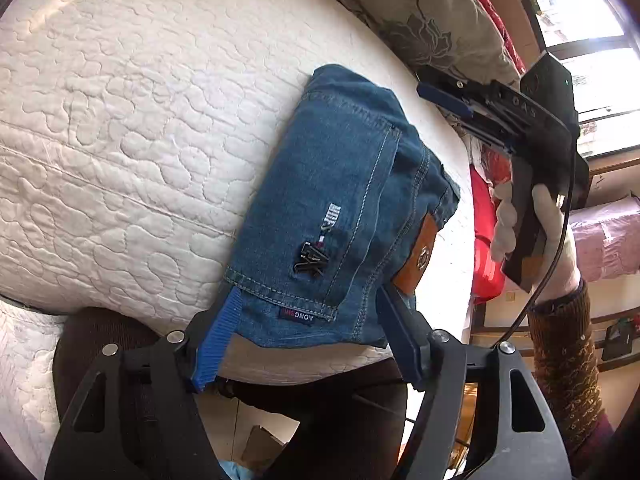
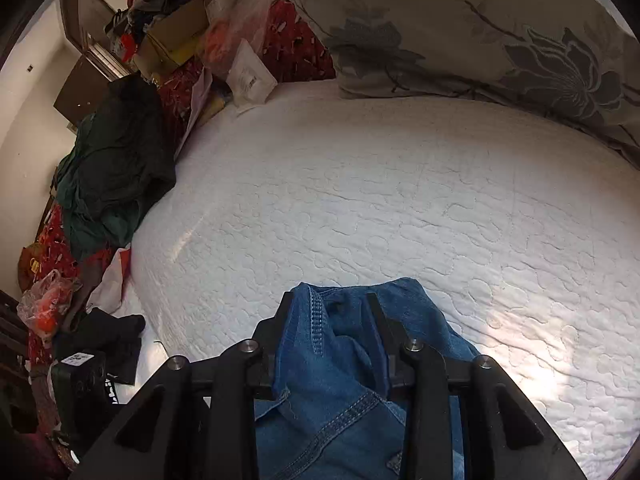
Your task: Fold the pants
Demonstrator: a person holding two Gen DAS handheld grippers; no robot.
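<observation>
The left gripper is spread wide around the near edge of the folded pants on the bed. The right gripper has denim between its fingers, though whether it pinches I cannot tell. Thick, limp denim; hold the seams.

Folded pants laid on a quilted mattress.
The left gripper is set at their near edge; a pillow is placed behind, clutter heaped beside the mattress.

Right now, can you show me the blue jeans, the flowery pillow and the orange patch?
blue jeans (image 1: 340, 184): left wrist view, back pocket denim.
flowery pillow (image 2: 480, 20): right wrist view, pale fabric.
orange patch (image 1: 416, 258): left wrist view, waistband label.
</observation>
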